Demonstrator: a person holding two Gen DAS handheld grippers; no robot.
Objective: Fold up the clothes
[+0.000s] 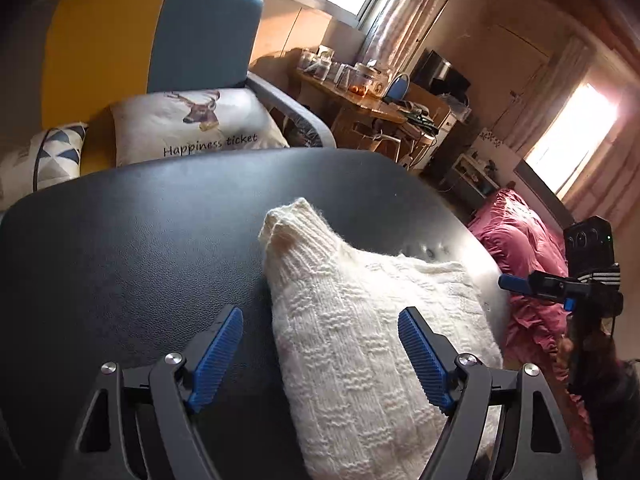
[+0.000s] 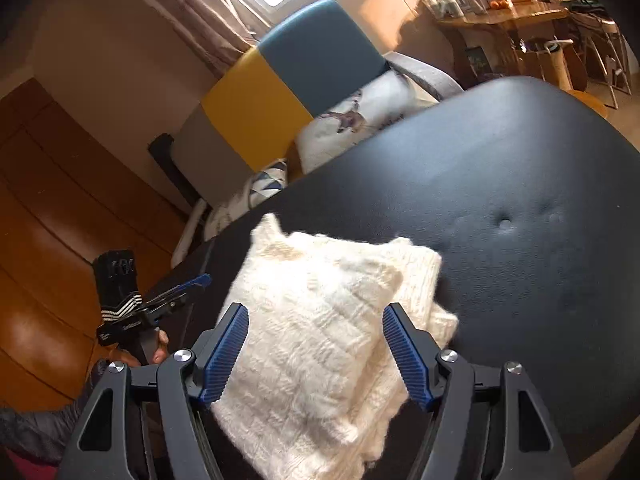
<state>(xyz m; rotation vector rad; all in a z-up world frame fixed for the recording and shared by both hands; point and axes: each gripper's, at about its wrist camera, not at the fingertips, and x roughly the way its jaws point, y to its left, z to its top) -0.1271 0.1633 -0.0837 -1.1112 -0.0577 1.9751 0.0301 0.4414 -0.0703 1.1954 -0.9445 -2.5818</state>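
A cream knitted sweater (image 1: 360, 320) lies folded into a compact bundle on a black padded table (image 1: 140, 232). Its ribbed cuff or collar sticks out at the far end. My left gripper (image 1: 320, 354) hovers open above the bundle's near part, blue pads spread wide, nothing held. In the right wrist view the same sweater (image 2: 312, 320) lies on the table (image 2: 520, 200). My right gripper (image 2: 316, 350) is open over it, empty. Each gripper shows in the other's view: the right one (image 1: 516, 283) off the table's right edge, the left one (image 2: 188, 286) at the left, held by a hand.
A yellow and blue armchair (image 1: 152, 48) with a deer-print cushion (image 1: 192, 124) stands behind the table. A cluttered wooden desk (image 1: 360, 96) is beyond it. A pink bedspread (image 1: 520, 248) lies to the right of the table. A wooden wardrobe (image 2: 48, 220) stands on the left.
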